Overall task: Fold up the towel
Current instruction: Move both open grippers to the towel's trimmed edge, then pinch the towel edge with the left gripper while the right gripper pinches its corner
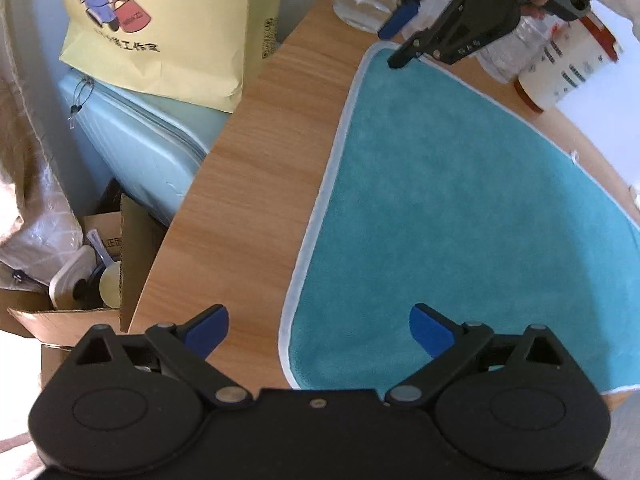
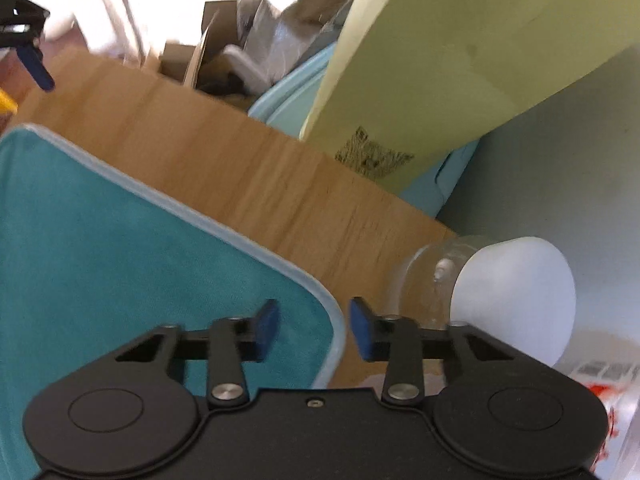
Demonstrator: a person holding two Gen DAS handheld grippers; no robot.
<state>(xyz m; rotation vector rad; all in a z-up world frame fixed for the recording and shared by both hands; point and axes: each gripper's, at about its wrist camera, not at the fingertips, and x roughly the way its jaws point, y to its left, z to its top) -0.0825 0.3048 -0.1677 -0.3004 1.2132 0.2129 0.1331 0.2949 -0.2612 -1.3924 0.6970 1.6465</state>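
Note:
A teal towel (image 1: pixel 460 208) with a pale border lies spread flat on the wooden table (image 1: pixel 248 184). My left gripper (image 1: pixel 319 330) stands wide open over the towel's near left corner, with one finger above bare wood and the other above the cloth. At the far left corner hovers my right gripper (image 1: pixel 400 38), held by a hand, its jaws apart. In the right wrist view the right gripper (image 2: pixel 314 332) is open, and the towel (image 2: pixel 120 260) corner's border runs between its fingers. The left gripper (image 2: pixel 36 68) shows at the top left there.
A yellow paper bag (image 1: pixel 168 28) leans on a light blue case (image 1: pixel 144 136) left of the table. Below sits an open cardboard box (image 1: pixel 80 280) of items. A glass jar (image 1: pixel 360 4), a clear bottle (image 1: pixel 504 56) and a white cup (image 1: pixel 568 68) stand behind the towel.

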